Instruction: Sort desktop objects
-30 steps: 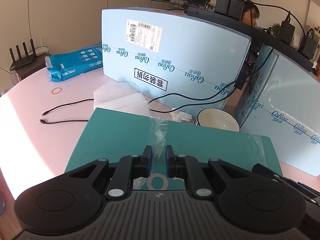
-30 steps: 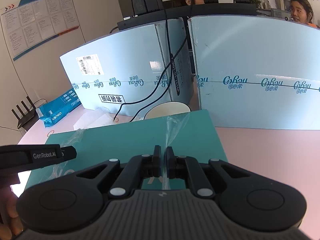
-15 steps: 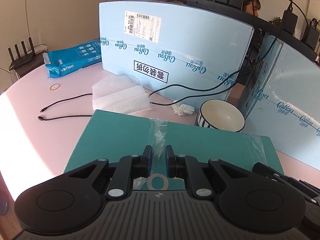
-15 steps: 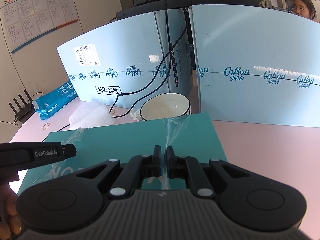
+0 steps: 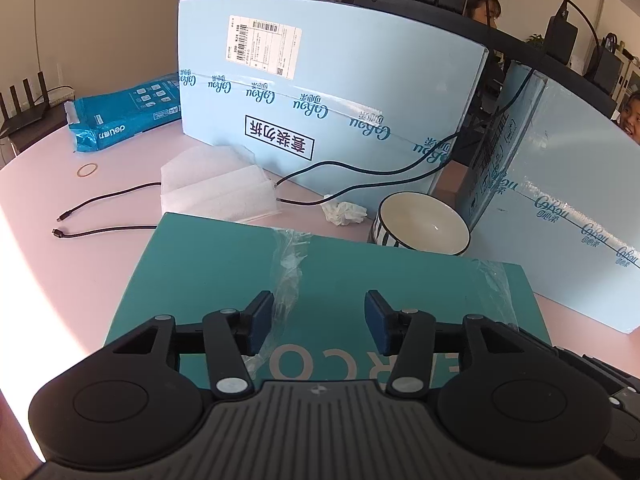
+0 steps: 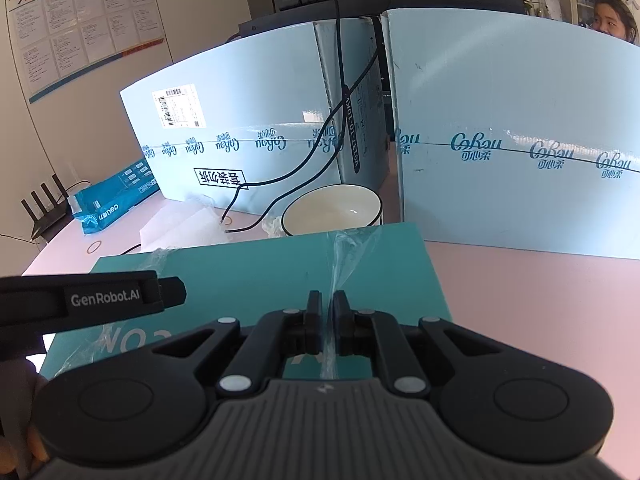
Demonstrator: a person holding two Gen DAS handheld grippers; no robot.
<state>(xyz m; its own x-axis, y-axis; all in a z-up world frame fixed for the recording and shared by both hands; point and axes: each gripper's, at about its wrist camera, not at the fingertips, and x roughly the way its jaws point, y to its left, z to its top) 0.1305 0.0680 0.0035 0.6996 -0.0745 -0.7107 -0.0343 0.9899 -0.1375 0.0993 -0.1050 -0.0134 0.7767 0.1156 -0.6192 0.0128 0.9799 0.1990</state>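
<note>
A flat teal box (image 5: 224, 268) with loose clear tape lies on the pink table under both grippers; it also shows in the right wrist view (image 6: 260, 268). My left gripper (image 5: 319, 322) is open above its near edge, holding nothing. My right gripper (image 6: 327, 316) is shut on the near edge of the teal box, with a strip of clear tape (image 6: 344, 252) running up between the fingers. The left gripper's side shows at the left of the right wrist view (image 6: 100, 298). A white bowl (image 5: 424, 224) with a dark rim stands just beyond the box.
Two tall light-blue cartons (image 5: 340, 92) (image 6: 520, 136) wall the back. A crumpled tissue (image 5: 344, 212), white foam sheets (image 5: 216, 188), black cables (image 5: 104, 216), a rubber band (image 5: 87, 169) and a blue paper pack (image 5: 120, 116) lie at the left. A router (image 5: 22, 106) stands far left.
My left gripper has opened and let go of the teal box. The right gripper stays shut on it. Both views have risen slightly and the bowl shows more fully.
</note>
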